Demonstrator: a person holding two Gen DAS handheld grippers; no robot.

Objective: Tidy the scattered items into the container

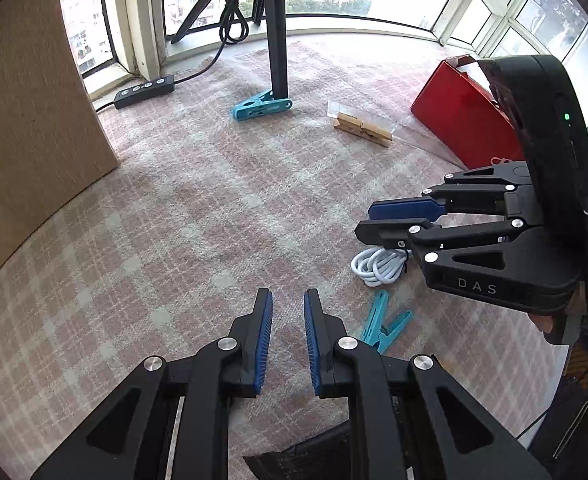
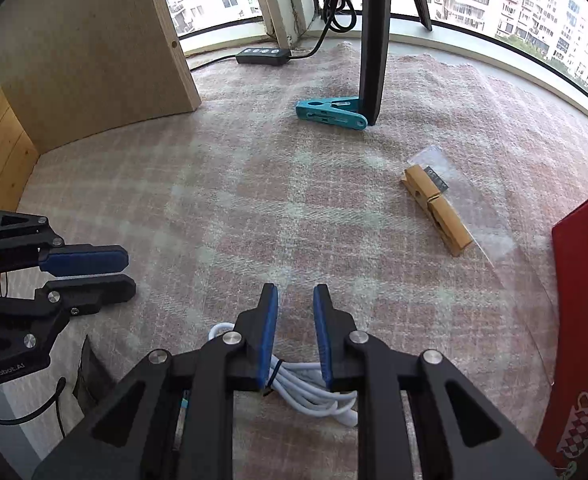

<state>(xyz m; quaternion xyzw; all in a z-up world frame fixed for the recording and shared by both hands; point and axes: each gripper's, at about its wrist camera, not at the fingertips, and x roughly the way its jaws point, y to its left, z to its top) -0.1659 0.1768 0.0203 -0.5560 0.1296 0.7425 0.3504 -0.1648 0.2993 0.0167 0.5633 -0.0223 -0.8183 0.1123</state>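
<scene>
Right under the right gripper (image 2: pixel 296 334) sits a coiled white cable (image 2: pixel 314 390), bundled with a dark tie, and those jaws are only a narrow gap apart with nothing pinched between them. Left gripper (image 1: pixel 287 334) is the same deal, jaws nearly together over bare plaid cloth (image 1: pixel 173 220) covering the desk, holding nothing. Biggest risk looks like the cable: the jaws are too narrow to straddle the bundle as they stand, so coming down like this would probably just shove it around or snag one loop and unravel the coil. A small teal clip (image 1: pixel 384 326) lies just beside the cable, toward the near edge, and could get knocked along with it. The two grippers are also close together, so a bump seems possible if both go for the same patch. Further out, a bigger teal clothespin (image 2: pixel 330 114) rests against a black stand leg (image 2: pixel 370 60) toward the far edge, so that leg is in the way of a clean approach. Wooden clothespins (image 2: pixel 438 210) lie on a clear plastic sleeve (image 2: pixel 490 220), which may slide. The red container (image 1: pixel 454 120) sits at the right side of the desk, well apart from the far clothespin. A power strip (image 1: pixel 143 92) and a wooden panel (image 2: pixel 93 60) sit off to the left.
</scene>
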